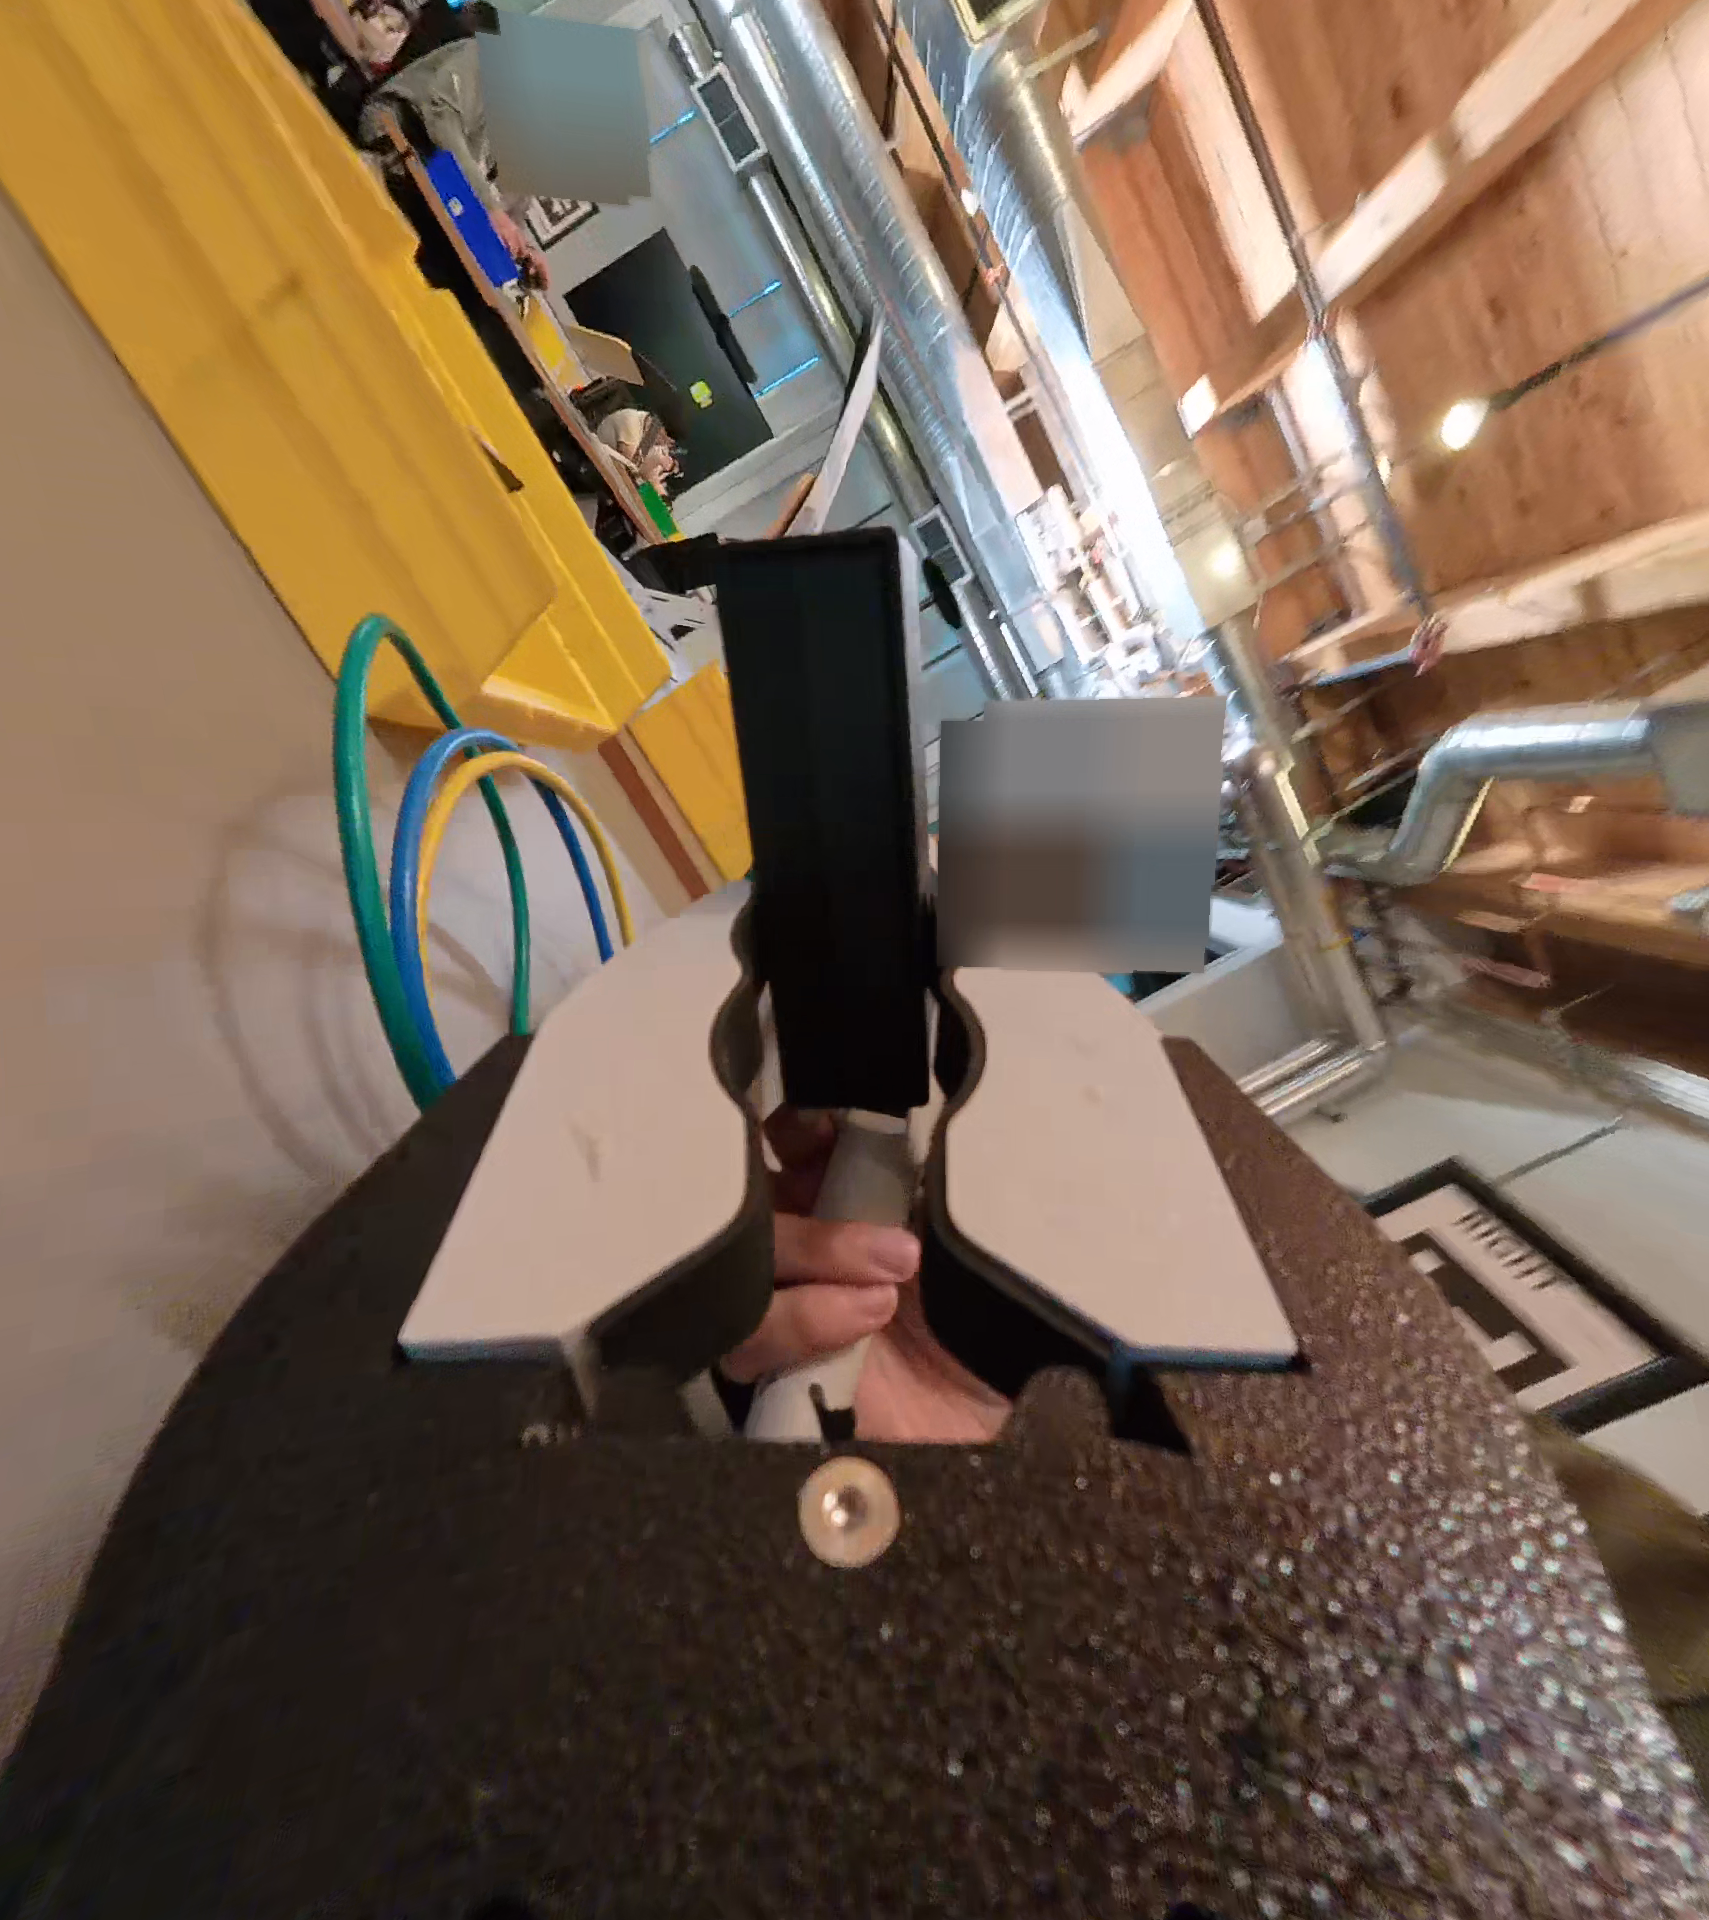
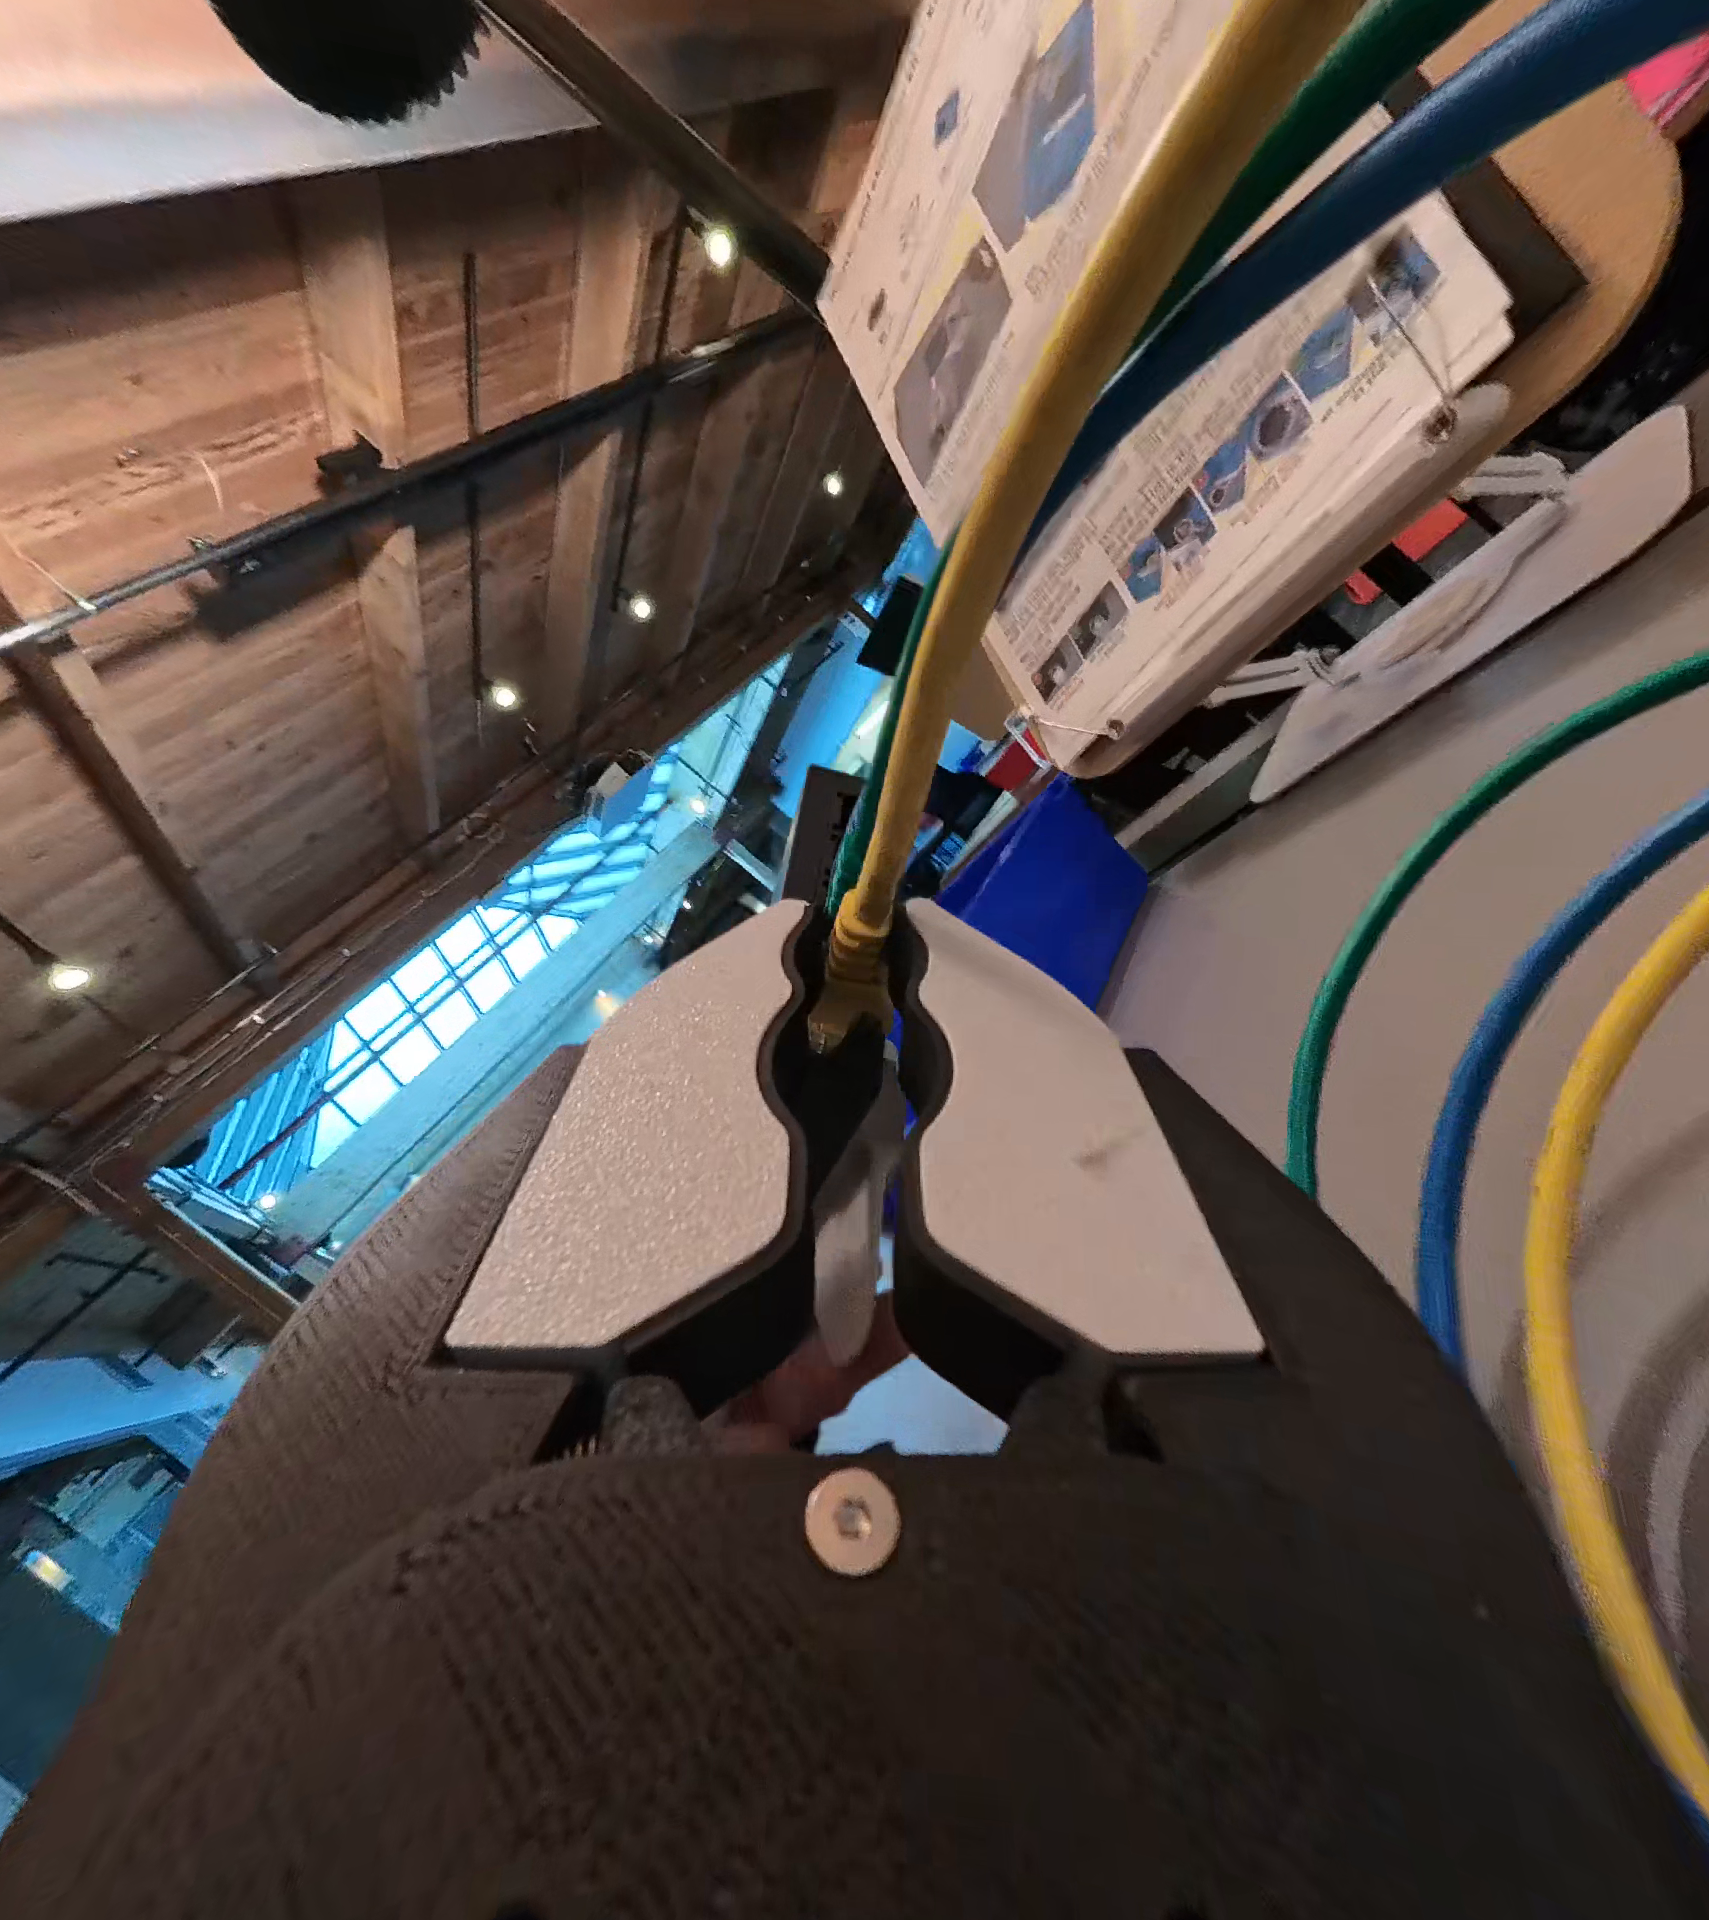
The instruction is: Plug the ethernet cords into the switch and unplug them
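In the left wrist view my left gripper (image 1: 834, 966) is shut on the black switch (image 1: 819, 810), which stands upright between the fingers with its plain side towards the camera. Green (image 1: 356, 831), blue (image 1: 408, 862) and yellow (image 1: 559, 790) ethernet cords loop over the beige table to its left. In the right wrist view my right gripper (image 2: 858, 935) is shut on the yellow cord's plug (image 2: 842, 987), with the cord (image 2: 943, 644) rising away from it. A dark edge of the switch (image 2: 814, 831) shows just beyond the fingertips. I cannot tell whether the plug touches it.
A yellow bin (image 1: 237, 343) stands on the beige table (image 1: 81, 935) at the left. A hand (image 1: 829, 1278) shows under my left fingers. A printed sheet on a board (image 2: 1193, 447) and a blue bin (image 2: 1047, 894) lie beyond the right gripper. Green (image 2: 1349, 935) and blue (image 2: 1473, 1091) cords curve at the right.
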### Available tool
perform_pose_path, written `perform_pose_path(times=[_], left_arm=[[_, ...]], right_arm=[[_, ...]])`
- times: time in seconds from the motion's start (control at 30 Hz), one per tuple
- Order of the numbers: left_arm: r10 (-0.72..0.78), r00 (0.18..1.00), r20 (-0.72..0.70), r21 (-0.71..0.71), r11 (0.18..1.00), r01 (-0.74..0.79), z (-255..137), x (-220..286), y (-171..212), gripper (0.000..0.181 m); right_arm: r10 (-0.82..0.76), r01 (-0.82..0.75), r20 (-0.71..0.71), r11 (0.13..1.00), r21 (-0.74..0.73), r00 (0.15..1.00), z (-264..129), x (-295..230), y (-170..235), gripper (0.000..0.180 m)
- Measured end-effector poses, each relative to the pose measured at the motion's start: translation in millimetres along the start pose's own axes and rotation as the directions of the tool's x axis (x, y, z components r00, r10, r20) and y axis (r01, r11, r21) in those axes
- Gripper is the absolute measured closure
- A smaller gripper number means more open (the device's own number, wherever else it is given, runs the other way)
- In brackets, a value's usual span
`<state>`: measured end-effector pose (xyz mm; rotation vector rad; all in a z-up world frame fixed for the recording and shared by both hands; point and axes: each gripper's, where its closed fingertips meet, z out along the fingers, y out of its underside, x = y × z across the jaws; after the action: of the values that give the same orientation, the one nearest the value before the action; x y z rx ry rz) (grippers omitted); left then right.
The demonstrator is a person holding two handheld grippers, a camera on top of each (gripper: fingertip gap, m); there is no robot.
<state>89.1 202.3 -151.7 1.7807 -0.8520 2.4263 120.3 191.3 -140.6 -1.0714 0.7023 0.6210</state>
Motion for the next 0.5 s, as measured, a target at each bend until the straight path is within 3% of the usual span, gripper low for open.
perform_pose_path(times=[0.17,0.27,0.33,0.43,0.5], left_arm=[[-0.225,0.974,0.0,-0.004,0.974,0.225,-11,-19,3,0.154],[-0.335,0.942,-0.011,0.046,0.941,0.335,-22,-29,-1,0.154],[-0.383,0.923,-0.033,0.067,0.921,0.385,-28,-34,-3,0.154],[-0.418,0.907,-0.037,0.049,0.906,0.42,-36,-39,-1,0.154],[-0.417,0.909,-0.014,0.015,0.909,0.417,-39,-41,1,0.154]], right_arm=[[0.058,-0.06,-0.036,0.994,-0.089,0.998,0,12,17,0.16],[-0.014,0.001,-0.066,0.981,-0.196,0.998,-4,16,32,0.14],[-0.073,0.06,-0.033,0.954,-0.294,0.997,-8,12,43,0.136],[-0.299,0.313,0.105,0.832,-0.458,0.948,-18,6,62,0.135],[-0.559,0.601,0.244,0.648,-0.468,0.793,-27,3,66,0.135]])
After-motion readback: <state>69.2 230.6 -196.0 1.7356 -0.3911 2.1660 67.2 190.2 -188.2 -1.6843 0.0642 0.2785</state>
